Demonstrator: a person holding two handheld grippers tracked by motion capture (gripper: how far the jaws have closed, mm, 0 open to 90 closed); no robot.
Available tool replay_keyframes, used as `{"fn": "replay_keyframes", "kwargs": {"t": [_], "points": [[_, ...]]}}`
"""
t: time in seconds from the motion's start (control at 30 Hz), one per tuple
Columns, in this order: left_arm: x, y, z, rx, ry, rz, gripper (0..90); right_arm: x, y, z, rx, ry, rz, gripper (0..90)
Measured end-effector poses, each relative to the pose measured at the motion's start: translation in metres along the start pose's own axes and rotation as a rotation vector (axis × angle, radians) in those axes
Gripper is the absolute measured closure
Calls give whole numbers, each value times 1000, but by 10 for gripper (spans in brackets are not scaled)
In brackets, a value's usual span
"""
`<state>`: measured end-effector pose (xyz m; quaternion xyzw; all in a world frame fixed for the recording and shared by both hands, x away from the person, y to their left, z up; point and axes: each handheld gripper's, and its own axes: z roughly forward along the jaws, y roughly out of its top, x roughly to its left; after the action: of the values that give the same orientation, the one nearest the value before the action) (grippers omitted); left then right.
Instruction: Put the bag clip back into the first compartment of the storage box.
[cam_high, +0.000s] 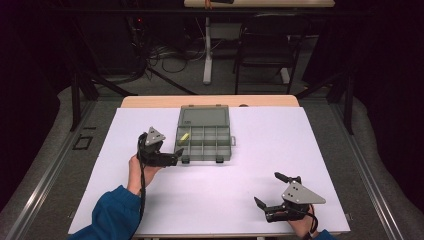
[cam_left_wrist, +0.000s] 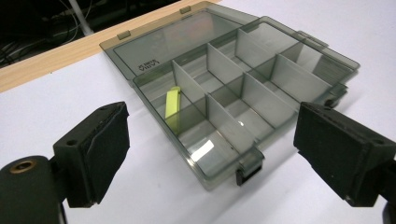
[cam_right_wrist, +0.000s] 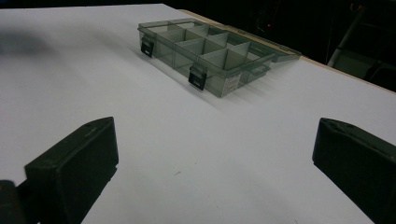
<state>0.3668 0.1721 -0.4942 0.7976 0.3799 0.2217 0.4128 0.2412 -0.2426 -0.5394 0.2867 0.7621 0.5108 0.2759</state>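
The grey compartment box (cam_high: 204, 142) sits open mid-table, a yellow-green piece (cam_left_wrist: 173, 102) in its far-left compartment. The lid's embossed mark is unreadable. The left gripper (cam_high: 172, 159), at the box's eight o'clock, and the right gripper (cam_high: 267, 192), at its five o'clock, gape empty.

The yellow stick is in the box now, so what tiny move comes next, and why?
Probably draw the left tongs a little away from the box. The yellow stick already lies in a corner compartment, the jaws stand open and empty, and the lid is still open.
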Motion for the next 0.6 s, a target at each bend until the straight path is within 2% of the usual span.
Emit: {"fn": "replay_keyframes", "kwargs": {"t": [0.27,0.6], "points": [[-14,-19,-23,-14,-8,17,105,0,0,0,-2,0,-1,0],[-27,-42,-42,-32,-9,28,105,0,0,0,0,0,-1,0]]}}
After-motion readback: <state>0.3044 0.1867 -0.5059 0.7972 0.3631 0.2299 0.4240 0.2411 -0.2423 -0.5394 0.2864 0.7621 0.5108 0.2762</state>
